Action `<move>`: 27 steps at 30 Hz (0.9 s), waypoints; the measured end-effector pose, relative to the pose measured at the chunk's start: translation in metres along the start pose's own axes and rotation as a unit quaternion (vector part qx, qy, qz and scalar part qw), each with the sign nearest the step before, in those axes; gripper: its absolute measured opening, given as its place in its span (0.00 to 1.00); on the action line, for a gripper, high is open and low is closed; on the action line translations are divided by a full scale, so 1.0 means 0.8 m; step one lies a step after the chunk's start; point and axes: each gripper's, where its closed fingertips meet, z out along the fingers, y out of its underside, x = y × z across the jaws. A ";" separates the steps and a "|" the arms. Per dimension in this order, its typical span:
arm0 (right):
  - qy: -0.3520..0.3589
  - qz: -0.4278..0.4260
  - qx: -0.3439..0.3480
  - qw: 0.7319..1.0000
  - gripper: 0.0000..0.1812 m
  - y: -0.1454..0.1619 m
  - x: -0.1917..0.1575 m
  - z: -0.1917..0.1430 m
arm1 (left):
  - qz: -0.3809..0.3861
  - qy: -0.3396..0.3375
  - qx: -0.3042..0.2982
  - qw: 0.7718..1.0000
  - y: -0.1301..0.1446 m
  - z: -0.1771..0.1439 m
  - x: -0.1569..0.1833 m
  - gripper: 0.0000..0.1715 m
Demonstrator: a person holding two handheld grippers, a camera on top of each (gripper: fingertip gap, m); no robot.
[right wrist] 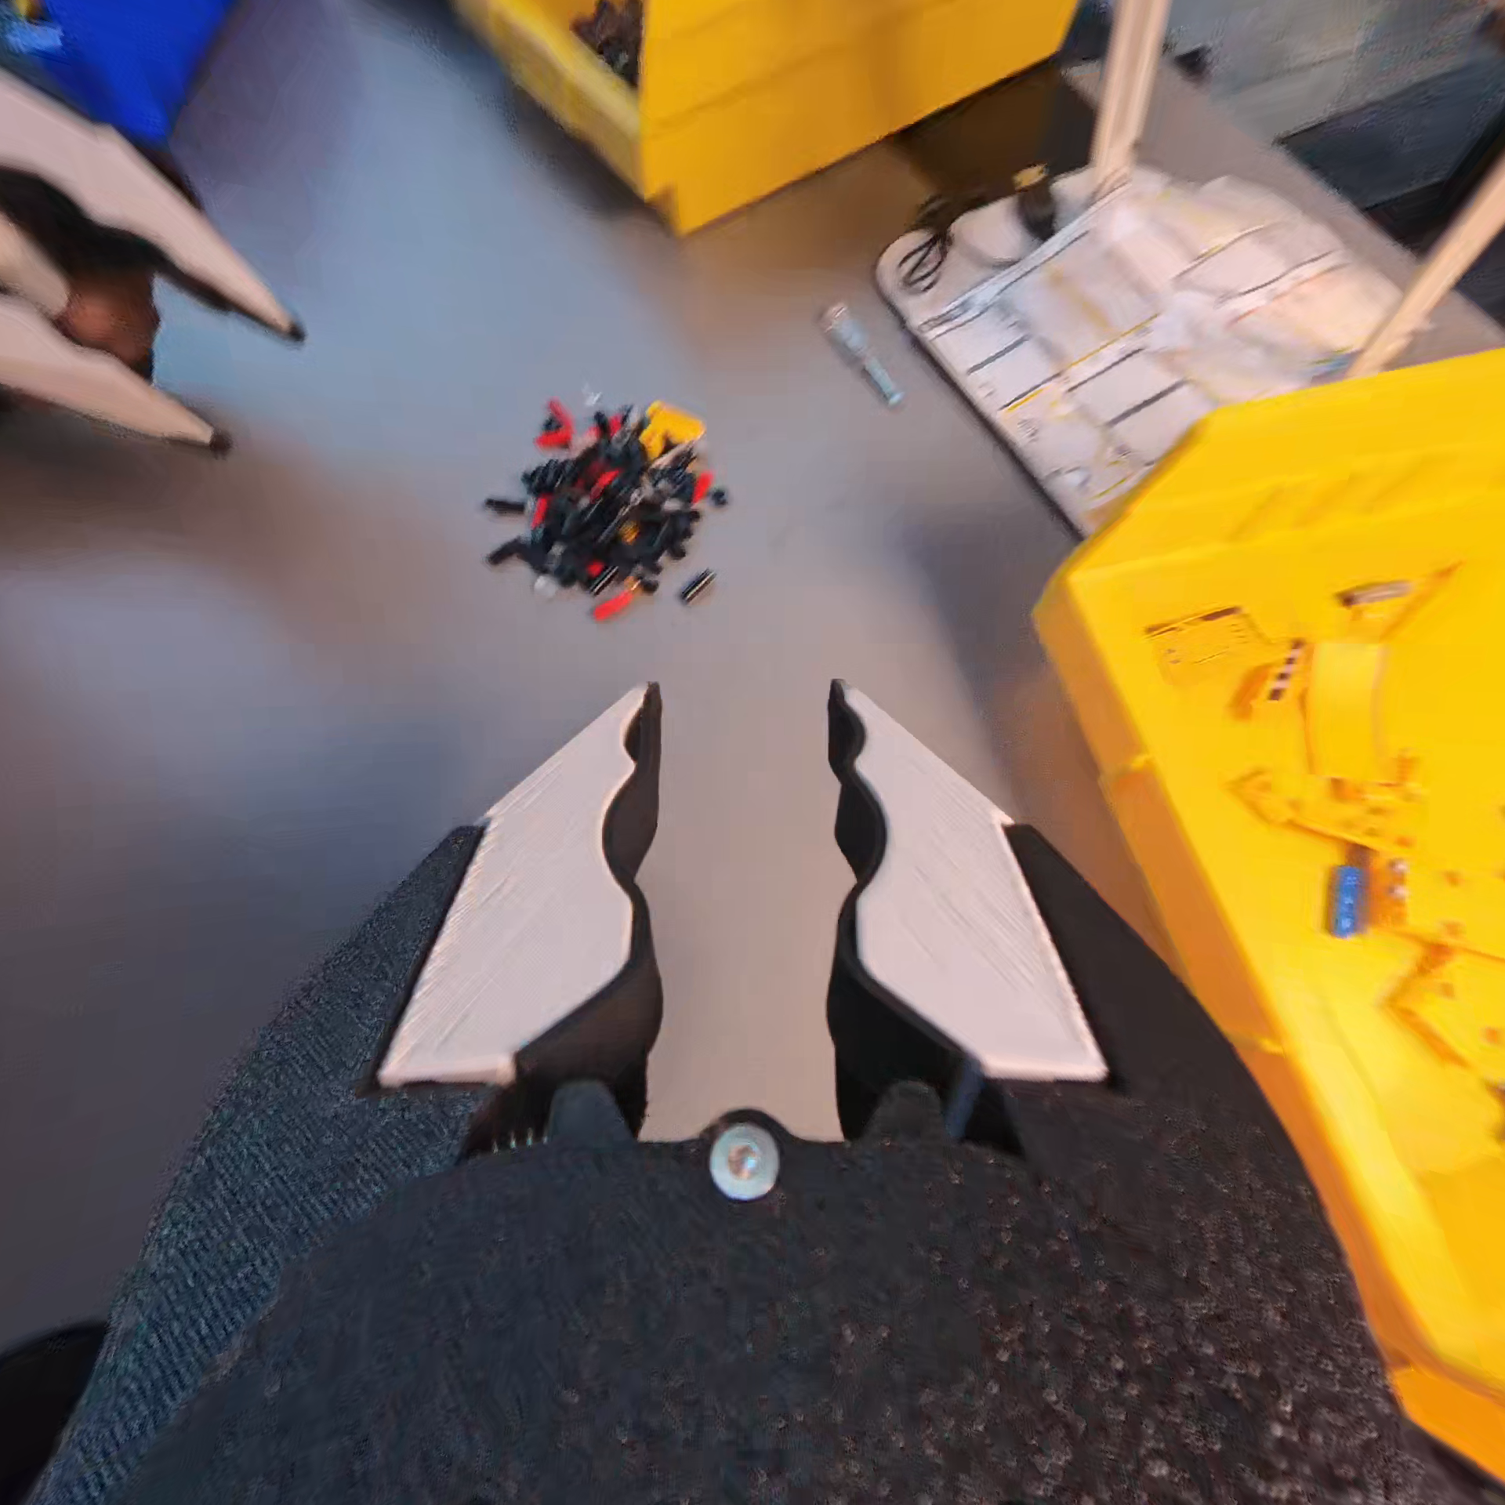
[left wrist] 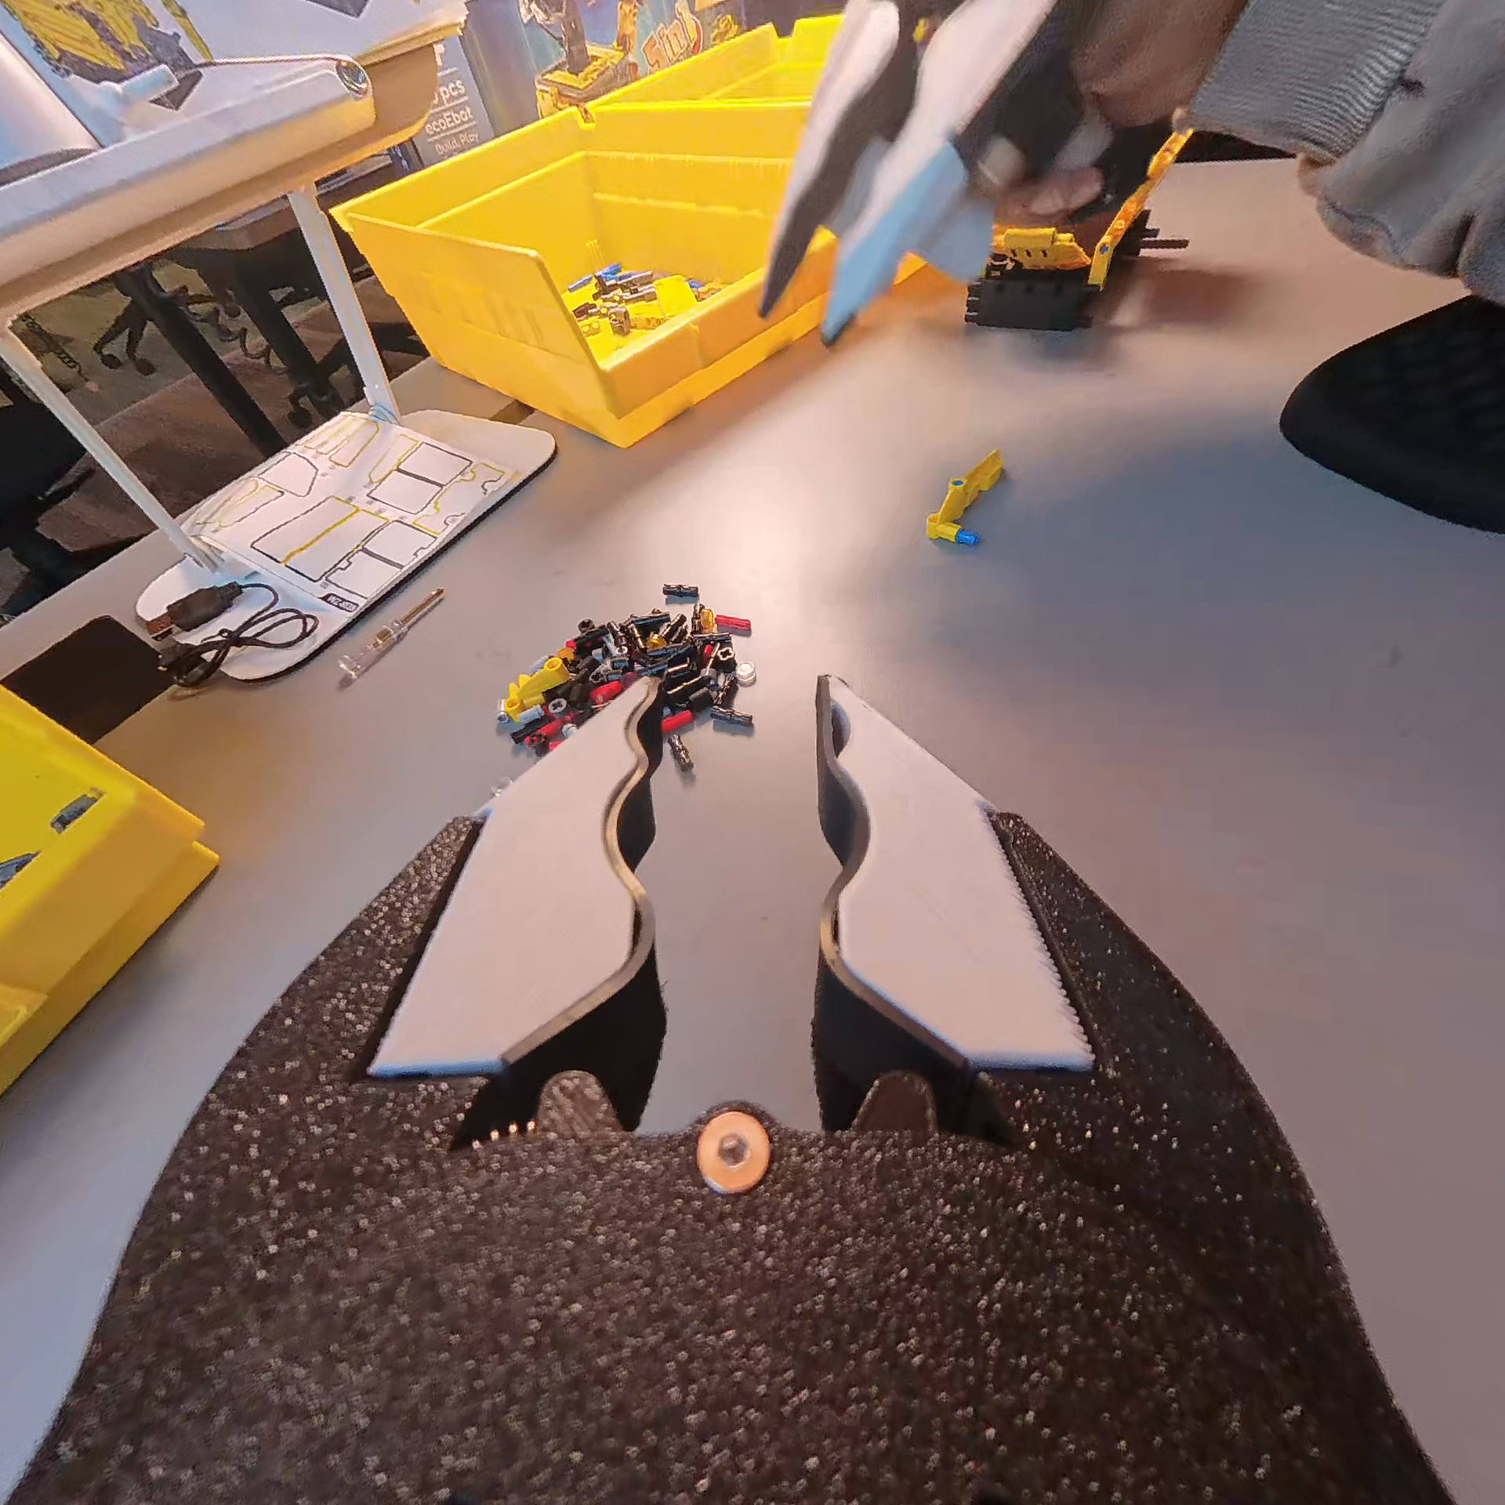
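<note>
The left claw (left wrist: 737, 684), spread and empty, hangs just over the near edge of the heap of small parts (left wrist: 631, 664) on the grey counter (left wrist: 1059, 733), while the right claw (right wrist: 743, 688), also spread and empty, is farther from it.

two grippers are seen, the left gripper (left wrist: 737, 692) and the right gripper (right wrist: 743, 696), each with two fingers; one heap of small pins and connectors (left wrist: 634, 664) is counted, too many to number; one loose yellow angled piece (left wrist: 965, 497); one part-built yellow and black model (left wrist: 1059, 269); one screwdriver (left wrist: 391, 631); one instruction sheet (left wrist: 350, 505); one cable (left wrist: 220, 631)
</note>
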 end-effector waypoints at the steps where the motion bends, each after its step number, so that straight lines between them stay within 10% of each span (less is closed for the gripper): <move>1: -0.015 -0.024 -0.024 0.999 0.22 0.020 -0.018 0.003 | -0.002 0.001 0.001 1.000 0.000 0.000 0.000 0.21; 8: -0.060 -0.078 -0.102 0.990 0.24 0.104 -0.066 0.015 | -0.050 0.042 0.027 0.997 -0.007 0.005 0.012 0.19; 14: -0.076 -0.110 -0.111 0.985 0.03 0.111 -0.075 0.017 | -0.045 0.050 0.033 0.997 -0.009 0.004 0.016 0.19; 27: -0.080 -0.252 0.138 0.954 0.04 -0.036 -0.201 0.053 | -0.167 0.183 0.057 0.967 -0.028 0.002 0.066 0.14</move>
